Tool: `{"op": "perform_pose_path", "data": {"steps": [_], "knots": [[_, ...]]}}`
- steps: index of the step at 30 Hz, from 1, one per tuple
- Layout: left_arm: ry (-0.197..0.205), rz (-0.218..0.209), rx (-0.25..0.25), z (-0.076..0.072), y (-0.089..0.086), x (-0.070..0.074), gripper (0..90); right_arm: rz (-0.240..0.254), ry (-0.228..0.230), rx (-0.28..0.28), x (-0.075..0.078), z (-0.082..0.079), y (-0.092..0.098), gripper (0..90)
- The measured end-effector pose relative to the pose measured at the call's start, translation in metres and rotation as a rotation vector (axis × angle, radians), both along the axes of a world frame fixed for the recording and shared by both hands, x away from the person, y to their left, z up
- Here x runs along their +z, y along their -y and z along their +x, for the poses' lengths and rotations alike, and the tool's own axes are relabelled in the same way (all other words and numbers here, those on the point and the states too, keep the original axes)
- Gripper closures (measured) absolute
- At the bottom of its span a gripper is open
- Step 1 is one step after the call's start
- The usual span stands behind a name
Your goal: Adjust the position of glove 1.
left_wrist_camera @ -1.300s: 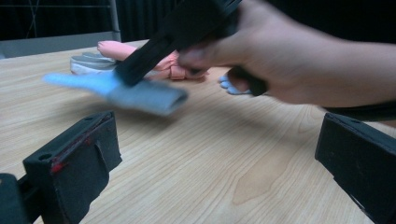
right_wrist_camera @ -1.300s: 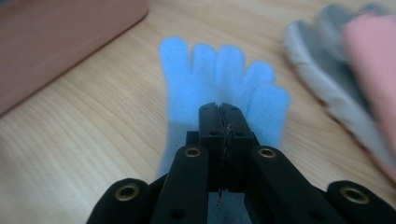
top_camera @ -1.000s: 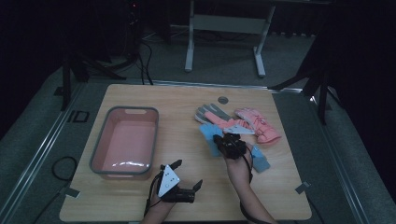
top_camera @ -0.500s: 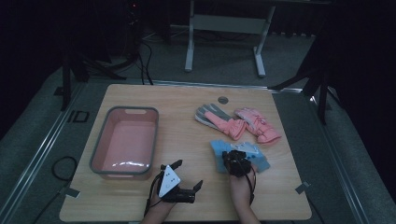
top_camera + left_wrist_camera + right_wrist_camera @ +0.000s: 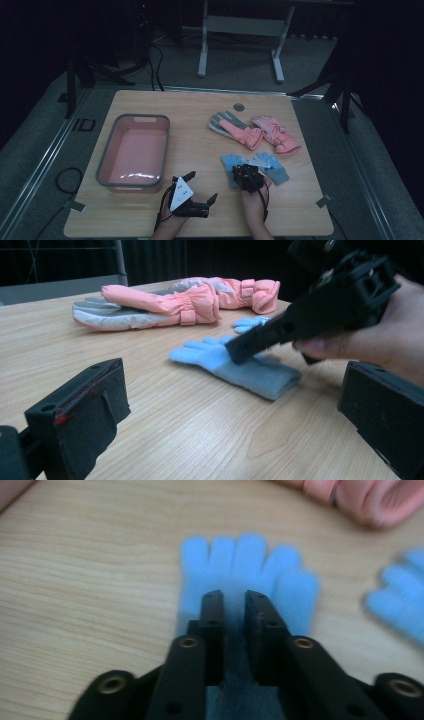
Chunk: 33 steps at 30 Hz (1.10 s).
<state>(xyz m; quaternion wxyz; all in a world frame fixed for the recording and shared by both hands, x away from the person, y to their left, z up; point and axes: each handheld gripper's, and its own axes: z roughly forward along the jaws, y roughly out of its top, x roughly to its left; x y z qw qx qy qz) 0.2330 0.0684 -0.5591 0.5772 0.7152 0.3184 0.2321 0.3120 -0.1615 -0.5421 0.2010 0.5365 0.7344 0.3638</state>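
A light blue glove point(image 5: 227, 162) point(image 5: 250, 565) lies flat on the wooden table, fingers pointing away from me. My right gripper point(image 5: 246, 172) point(image 5: 234, 597) hangs low over its cuff. Its jaws have just been opening and stand a narrow gap apart, with the glove lying under the gap and not pinched. A second blue glove point(image 5: 275, 169) point(image 5: 400, 605) lies just to the right. My left gripper point(image 5: 201, 186) point(image 5: 230, 415) rests near the front edge, open wide with nothing between its jaws. It looks toward the blue glove point(image 5: 240, 367) and the right gripper point(image 5: 250, 342).
A pair of pink and grey winter gloves point(image 5: 255, 132) point(image 5: 185, 300) lies behind the blue ones. A pink tub with a grey rim point(image 5: 107, 155) stands at the left of the table. A small dark disc point(image 5: 239, 106) sits near the far edge.
My right gripper came toward me and down with the blue glove, which now lies flat on the table. The jaws have parted a little. My left gripper stayed put.
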Motion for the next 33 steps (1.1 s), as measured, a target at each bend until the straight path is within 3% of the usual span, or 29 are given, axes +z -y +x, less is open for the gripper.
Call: {"op": "perform_pose_path", "data": {"steps": [3, 6, 9, 16, 22, 29, 31, 33], "knots": [[0.000, 0.002, -0.002, 0.000, 0.000, 0.000, 0.0, -0.017, 0.059, 0.060, 0.015, 0.003, 0.010, 69.9], [-0.002, 0.001, -0.003, 0.000, 0.000, 0.000, 0.0, -0.034, 0.098, 0.170, 0.029, 0.011, 0.025, 70.2], [-0.003, -0.001, -0.002, 0.000, 0.000, 0.000, 0.0, -0.109, 0.135, 0.229, 0.039, 0.020, 0.048, 70.0], [0.000, -0.003, -0.003, 0.000, 0.000, 0.000, 0.1, -0.083, 0.116, 0.343, 0.045, 0.034, 0.112, 65.0], [-0.001, -0.002, -0.006, 0.000, 0.000, 0.000, 0.1, -0.087, 0.040, 0.407, 0.029, 0.045, 0.147, 66.6], [-0.003, -0.013, -0.002, 0.001, 0.000, 0.000, 0.1, -0.098, -0.017, 0.417, -0.003, 0.058, 0.153, 65.8], [-0.001, -0.014, -0.001, 0.000, 0.000, 0.000, 0.1, -0.082, -0.011, 0.397, -0.007, 0.057, 0.153, 74.5], [-0.002, -0.015, -0.001, 0.000, -0.001, 0.000, 0.0, -0.104, 0.012, 0.395, -0.009, 0.054, 0.150, 82.1]]}}
